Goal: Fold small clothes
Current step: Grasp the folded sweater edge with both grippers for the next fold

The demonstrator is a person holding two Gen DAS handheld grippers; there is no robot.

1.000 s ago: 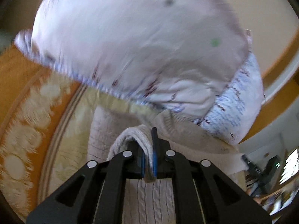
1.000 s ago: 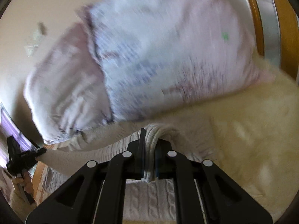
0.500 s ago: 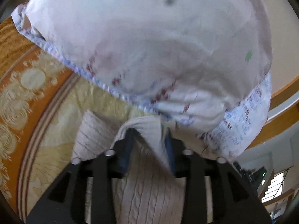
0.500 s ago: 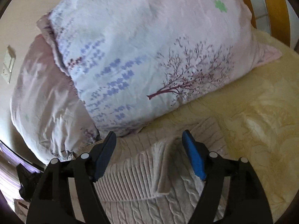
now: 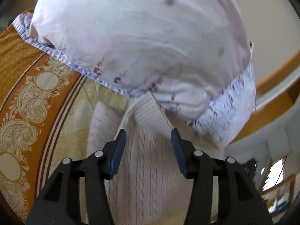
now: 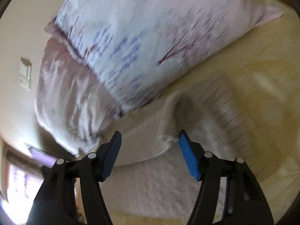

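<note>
Both claws, left gripper [image 5: 148, 136] & right gripper [image 6: 150, 140], hang spread wide and empty over a cream cable-knit sweater [image 5: 142, 161] lying on the patterned gold bedspread [image 5: 28, 97], its ribbed hem [image 5: 150, 112] bunched against plump floral pillows [image 5: 142, 43]. Best next, probably: re-pinch the soft, stretchy knit at both edges w/ even tension, clear of the pillows, so the fold lands flat

A bedroom at home: pillows [image 5: 140, 43] on a patterned bedspread [image 5: 28, 97], wall switch [image 6: 25, 74] behind.
</note>
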